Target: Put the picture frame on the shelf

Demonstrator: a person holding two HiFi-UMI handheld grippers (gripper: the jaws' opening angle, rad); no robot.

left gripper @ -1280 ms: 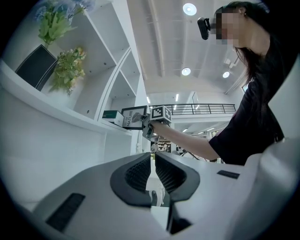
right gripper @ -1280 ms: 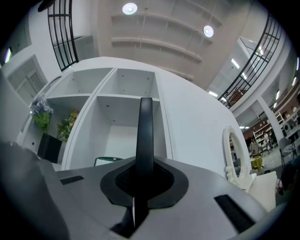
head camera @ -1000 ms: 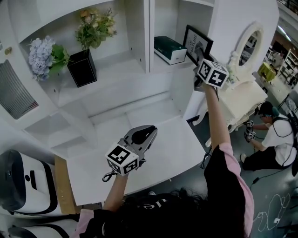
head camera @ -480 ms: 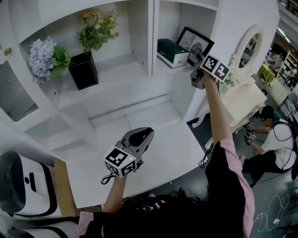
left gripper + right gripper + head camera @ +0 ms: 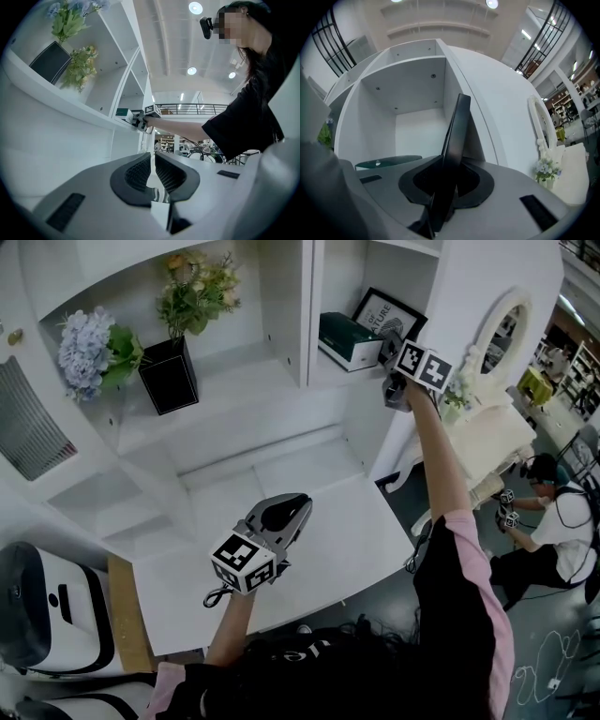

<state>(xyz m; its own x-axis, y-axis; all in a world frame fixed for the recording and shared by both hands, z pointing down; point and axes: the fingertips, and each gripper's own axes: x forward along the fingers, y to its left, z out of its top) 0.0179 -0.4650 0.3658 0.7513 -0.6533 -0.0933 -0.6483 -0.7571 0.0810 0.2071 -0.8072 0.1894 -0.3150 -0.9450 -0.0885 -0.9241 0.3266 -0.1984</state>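
Note:
The black picture frame (image 5: 384, 312) with a white print stands tilted in the upper right shelf compartment (image 5: 330, 371), right of a dark green box (image 5: 343, 339). My right gripper (image 5: 391, 346) reaches in from the right and is shut on the frame's lower edge. In the right gripper view the frame (image 5: 454, 136) shows edge-on, clamped between the pads of that gripper (image 5: 446, 180), with the compartment's back wall behind it. My left gripper (image 5: 298, 509) hovers over the white desk top (image 5: 352, 540), shut with nothing in it; the left gripper view shows its jaws (image 5: 153, 171) nearly touching.
A black vase of yellow-green flowers (image 5: 169, 374) and blue hydrangeas (image 5: 84, 348) stand in the left compartment. A white divider (image 5: 305, 306) separates the compartments. An ornate white mirror and dresser (image 5: 497, 343) stand to the right. A person crouches on the floor (image 5: 553, 531). A white machine (image 5: 47, 615) sits lower left.
My right gripper has carried the frame a little farther back and left into the compartment, rolling it slightly. The left gripper has stayed nearly still.

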